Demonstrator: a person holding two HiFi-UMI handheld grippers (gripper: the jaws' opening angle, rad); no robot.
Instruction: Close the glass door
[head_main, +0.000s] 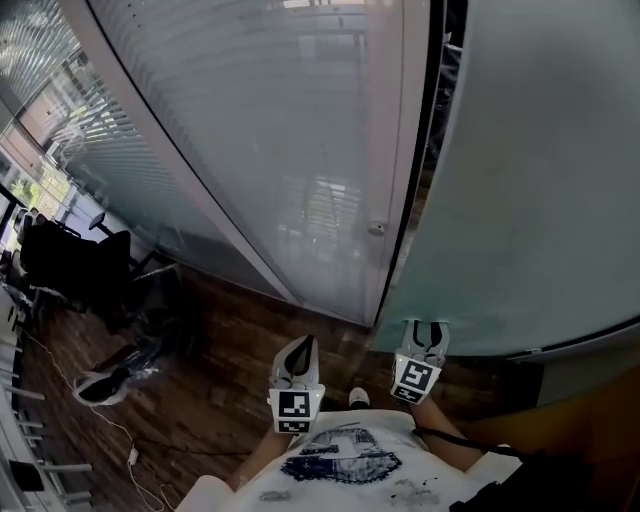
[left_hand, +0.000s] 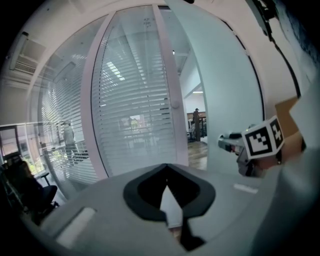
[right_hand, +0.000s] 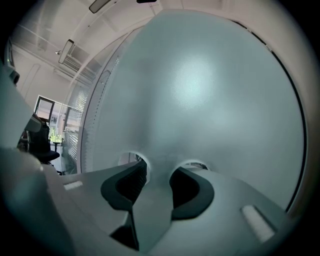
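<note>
Right gripper view: the right gripper (right_hand: 160, 170) faces the frosted glass door (right_hand: 200, 90) with its jaws apart and empty, tips at the pane or just short of it.
The door stands ajar, with a dark gap (head_main: 438, 90) between its edge and the white frame (head_main: 400, 120). Best to press near that free edge and push level and steadily, so the tips do not skid on the smooth glass. The left gripper (head_main: 298, 352), jaws together on nothing, is best kept out of the gap.
</note>
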